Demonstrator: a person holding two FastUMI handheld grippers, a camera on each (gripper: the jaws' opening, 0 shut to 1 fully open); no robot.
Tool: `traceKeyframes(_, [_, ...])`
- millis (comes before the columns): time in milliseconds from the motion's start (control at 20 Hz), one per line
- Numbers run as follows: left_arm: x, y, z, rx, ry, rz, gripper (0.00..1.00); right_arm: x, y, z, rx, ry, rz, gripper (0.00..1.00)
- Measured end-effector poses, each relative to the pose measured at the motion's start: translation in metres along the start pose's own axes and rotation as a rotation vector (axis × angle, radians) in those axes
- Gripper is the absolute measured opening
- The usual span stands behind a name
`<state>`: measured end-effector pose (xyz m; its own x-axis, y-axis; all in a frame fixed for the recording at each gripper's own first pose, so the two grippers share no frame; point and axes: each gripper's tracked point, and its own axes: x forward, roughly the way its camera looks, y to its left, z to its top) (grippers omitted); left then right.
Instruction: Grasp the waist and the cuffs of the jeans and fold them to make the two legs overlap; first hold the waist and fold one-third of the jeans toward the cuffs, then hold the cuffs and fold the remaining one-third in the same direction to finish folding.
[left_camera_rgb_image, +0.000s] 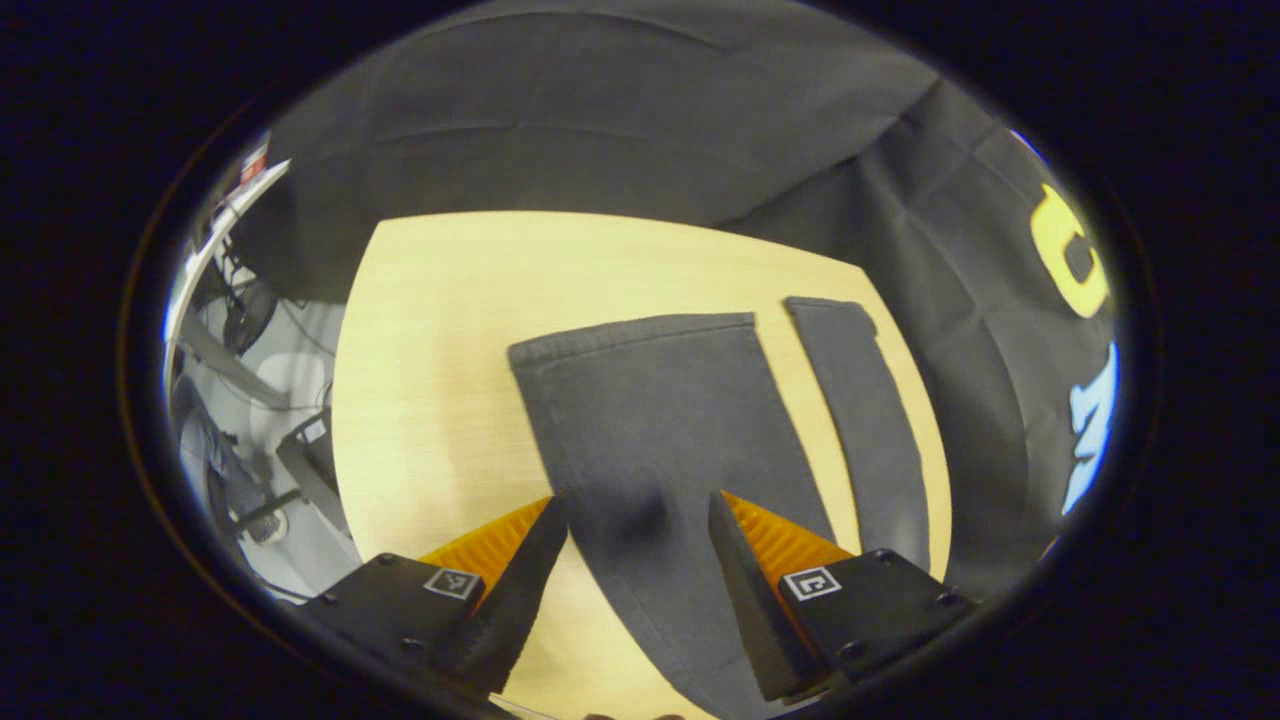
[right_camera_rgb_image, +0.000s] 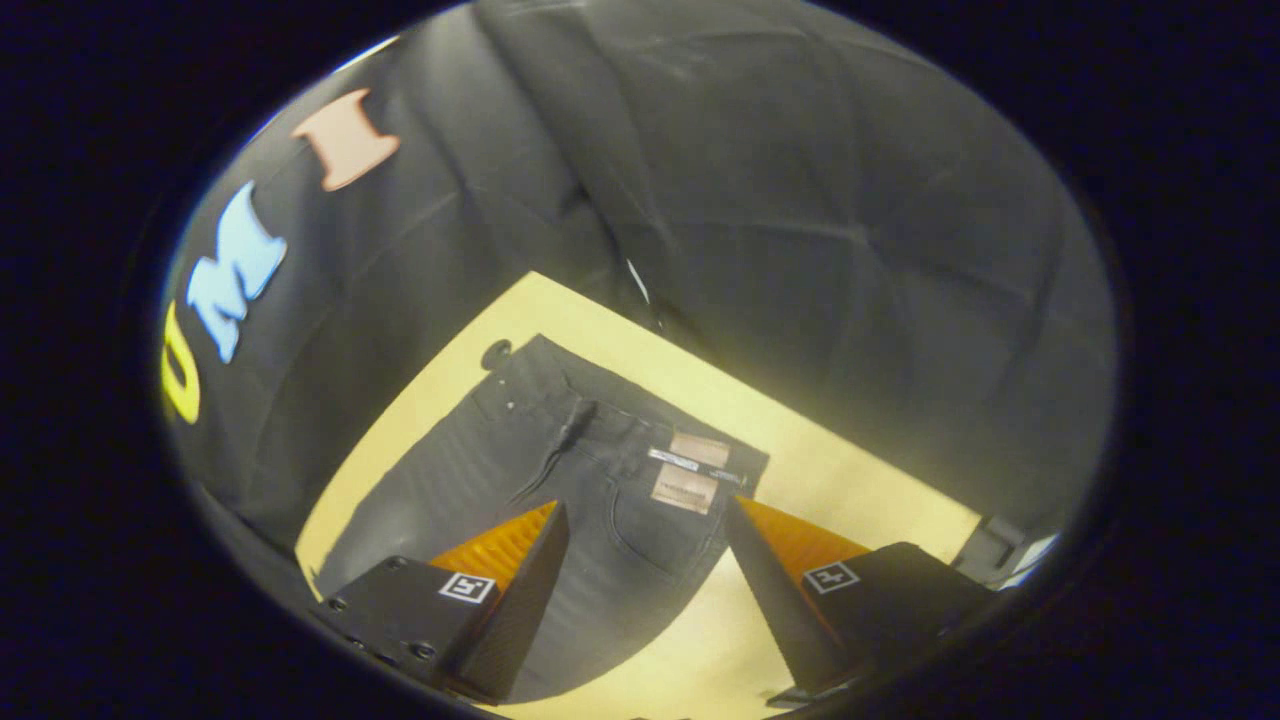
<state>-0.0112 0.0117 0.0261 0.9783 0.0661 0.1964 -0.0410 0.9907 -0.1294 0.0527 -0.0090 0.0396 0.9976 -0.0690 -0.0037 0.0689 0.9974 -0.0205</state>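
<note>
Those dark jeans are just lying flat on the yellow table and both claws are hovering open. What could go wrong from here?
1. The two legs lie apart with bare table between them, so they may overlap crookedly if grasped unevenly.
2. The left gripper, jaws open above the nearer leg, might pinch just one layer of cloth.
3. The waist lies near the table's far edge, so tugging by the right gripper could drag it off.

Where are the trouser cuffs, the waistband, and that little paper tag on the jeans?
Cuffs (left_camera_rgb_image: 640, 335): left gripper view, hem of the nearer leg.
Waistband (right_camera_rgb_image: 610, 385): right gripper view, top edge near the fly.
Paper tag (right_camera_rgb_image: 684, 489): right gripper view, middle of the lower tan label.
</note>
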Motion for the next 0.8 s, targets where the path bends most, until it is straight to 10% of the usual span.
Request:
traceKeyframes(400, [0.008,-0.014,0.007,-0.172,-0.015,-0.056,0.87,0.043,-0.012,-0.03,0.158,0.188,-0.054,0.95])
traceKeyframes(800, [0.026,-0.041,0.005,-0.059,0.012,-0.04,0.87,0.044,-0.005,-0.03,0.182,0.218,-0.081,0.95])
